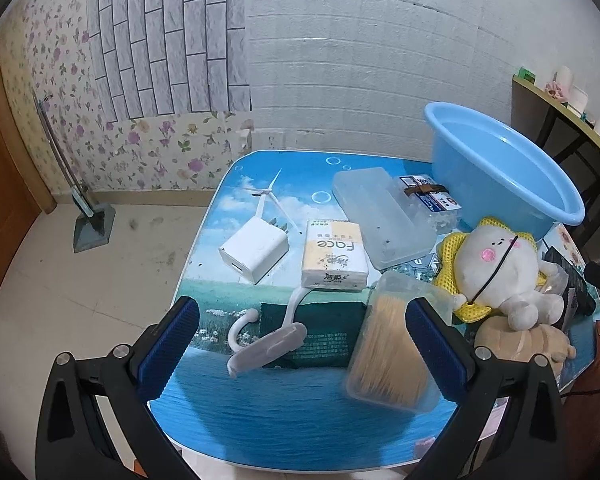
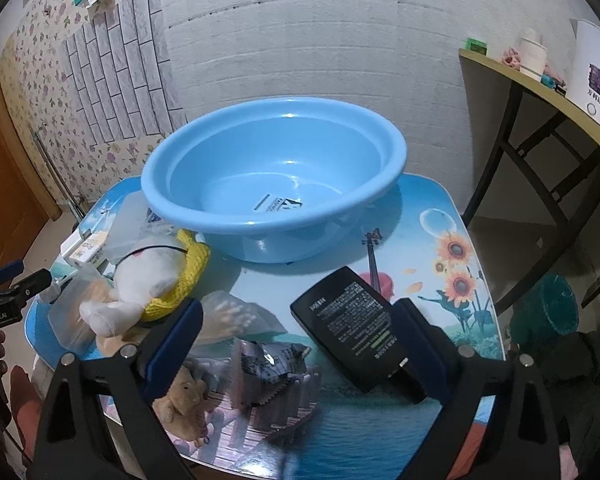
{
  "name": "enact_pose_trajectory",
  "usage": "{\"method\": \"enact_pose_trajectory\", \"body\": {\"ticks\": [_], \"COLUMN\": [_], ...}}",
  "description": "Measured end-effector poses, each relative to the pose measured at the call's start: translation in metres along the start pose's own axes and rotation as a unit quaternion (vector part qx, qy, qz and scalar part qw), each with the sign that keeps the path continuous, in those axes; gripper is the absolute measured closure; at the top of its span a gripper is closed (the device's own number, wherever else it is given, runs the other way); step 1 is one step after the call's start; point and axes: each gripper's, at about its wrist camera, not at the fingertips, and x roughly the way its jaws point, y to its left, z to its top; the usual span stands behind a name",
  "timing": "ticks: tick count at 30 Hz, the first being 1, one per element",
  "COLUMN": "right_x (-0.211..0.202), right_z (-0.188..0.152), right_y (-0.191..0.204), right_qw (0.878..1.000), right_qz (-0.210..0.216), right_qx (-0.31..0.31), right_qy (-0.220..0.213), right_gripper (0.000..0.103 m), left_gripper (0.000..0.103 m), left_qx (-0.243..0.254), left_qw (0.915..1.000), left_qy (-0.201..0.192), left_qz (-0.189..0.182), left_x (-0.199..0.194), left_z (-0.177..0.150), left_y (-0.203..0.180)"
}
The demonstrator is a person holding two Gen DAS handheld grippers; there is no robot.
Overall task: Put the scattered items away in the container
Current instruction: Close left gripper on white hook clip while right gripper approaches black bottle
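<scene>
An empty light-blue basin (image 2: 274,176) stands at the back of the picture-printed table (image 1: 292,420); it shows at the right in the left wrist view as the basin (image 1: 500,168). My left gripper (image 1: 300,332) is open above a white hook (image 1: 268,344), a dark green packet (image 1: 324,336) and a clear box of toothpicks (image 1: 388,352). Farther off lie a white charger (image 1: 256,250), a tissue pack (image 1: 334,256), a clear case (image 1: 380,216) and a white plush in yellow (image 1: 496,268). My right gripper (image 2: 296,340) hangs open over a crumpled silver wrapper (image 2: 272,364), beside a black power adapter (image 2: 356,332).
A small tan plush (image 2: 184,404) lies at the near left edge under my right gripper's left finger. A battery pack (image 1: 428,196) sits by the basin. A side table (image 2: 540,92) with bottles stands to the right. A dustpan (image 1: 92,224) leans on the floor by the floral wall.
</scene>
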Motion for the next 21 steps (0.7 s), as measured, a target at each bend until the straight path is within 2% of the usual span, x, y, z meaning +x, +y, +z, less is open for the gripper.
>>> {"method": "enact_pose_trajectory", "body": {"ticks": [10, 15, 21], "right_x": [0.001, 0.005, 0.0], "right_z": [-0.003, -0.005, -0.01], "right_y": [-0.009, -0.013, -0.024], "right_qw": [1.0, 1.0, 1.0], "right_qz": [-0.001, 0.012, -0.003], "right_qx": [0.011, 0.019, 0.022], "right_qy": [-0.008, 0.005, -0.002], "right_gripper": [0.006, 0.006, 0.006], "left_gripper": [0.0, 0.0, 0.0], "left_qx": [-0.007, -0.025, -0.013], "left_qw": [0.9998, 0.9997, 0.9998], "left_qy": [-0.008, 0.003, 0.013], "left_qz": [0.014, 0.007, 0.008], "left_x": [-0.002, 0.006, 0.012], "left_z": [0.0, -0.004, -0.013], "left_y": [0.011, 0.021, 0.024]}}
